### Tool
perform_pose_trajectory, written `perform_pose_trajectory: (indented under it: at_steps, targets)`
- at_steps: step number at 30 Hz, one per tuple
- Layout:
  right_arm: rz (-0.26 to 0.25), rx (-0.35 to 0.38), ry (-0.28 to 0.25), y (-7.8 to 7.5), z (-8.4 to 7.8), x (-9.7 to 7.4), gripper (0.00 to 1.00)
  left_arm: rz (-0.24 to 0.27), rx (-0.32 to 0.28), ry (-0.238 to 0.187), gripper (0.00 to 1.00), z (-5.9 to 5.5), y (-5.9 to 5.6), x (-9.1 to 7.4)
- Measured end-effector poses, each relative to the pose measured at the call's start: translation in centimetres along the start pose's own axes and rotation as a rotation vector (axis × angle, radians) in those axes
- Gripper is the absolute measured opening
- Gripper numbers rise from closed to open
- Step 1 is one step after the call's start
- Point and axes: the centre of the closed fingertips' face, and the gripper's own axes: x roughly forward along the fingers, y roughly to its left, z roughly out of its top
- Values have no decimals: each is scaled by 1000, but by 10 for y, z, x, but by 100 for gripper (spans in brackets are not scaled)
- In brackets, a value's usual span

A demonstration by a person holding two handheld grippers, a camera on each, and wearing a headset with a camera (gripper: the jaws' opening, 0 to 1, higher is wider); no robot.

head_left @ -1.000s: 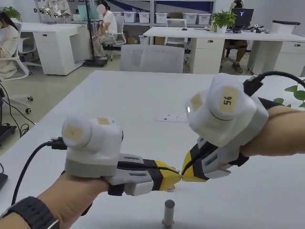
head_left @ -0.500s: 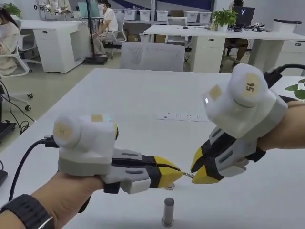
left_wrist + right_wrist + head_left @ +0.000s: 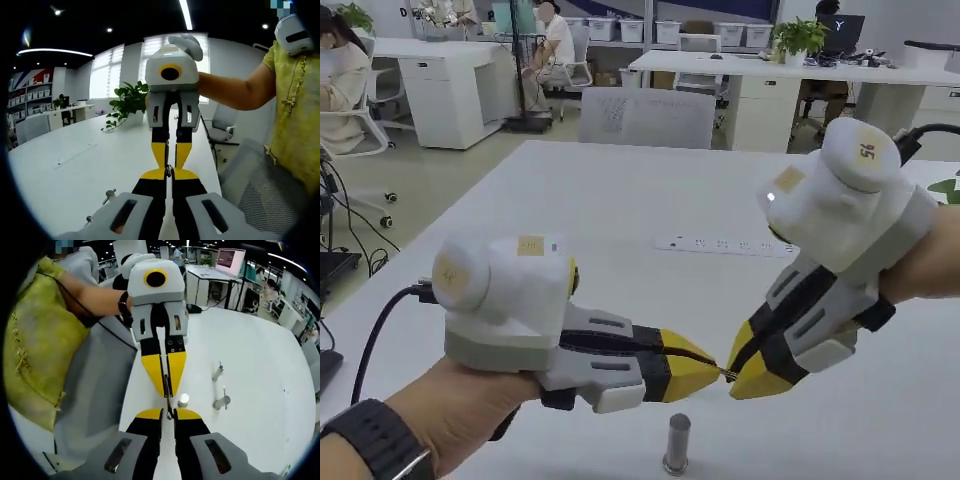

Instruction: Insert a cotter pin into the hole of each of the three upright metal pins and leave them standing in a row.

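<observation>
above the counter (image 3: pixel 620 190), the tips of the left gripper (image 3: pixel 710 368) & right gripper (image 3: pixel 742 368) have closed in vs 0.5 s ago, when more of the cotter pin (image 3: pixel 725 373) showed bare btwn them. prob a mid-air re-grip, no insertion yet. both sets of jaws are pressed nearly together, each pinching one end of the cotter pin. bare metal pin (image 3: pixel 676 445) stands just below, no cotter pin through it. two other pins (image 3: pixel 218 372) farther back seem already fitted.
</observation>
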Motion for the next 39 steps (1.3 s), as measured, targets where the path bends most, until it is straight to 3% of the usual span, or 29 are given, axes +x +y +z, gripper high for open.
perform_pose_trajectory:
  at_steps: [8, 12, 20, 23, 39]
  targets:
    - [15, -11, 23, 4, -4, 0, 6, -21, 44, 27, 0, -3, -6, 3]
    - [-28, -64, 58, 1, -5, 0, 5, -12, 40, 47, 0, -7, -4, 4]
    - [-170, -192, 105, -9, -1, -3, 3, 46, -26, 65, 0, -14, 6, 3]
    - [-186, -212, 115, -9, -1, -3, 3, 49, -20, 69, 0, -14, 7, 3]
    - [-152, -204, 142, -7, -1, -2, 7, 33, 38, 90, 0, -15, 4, 2]
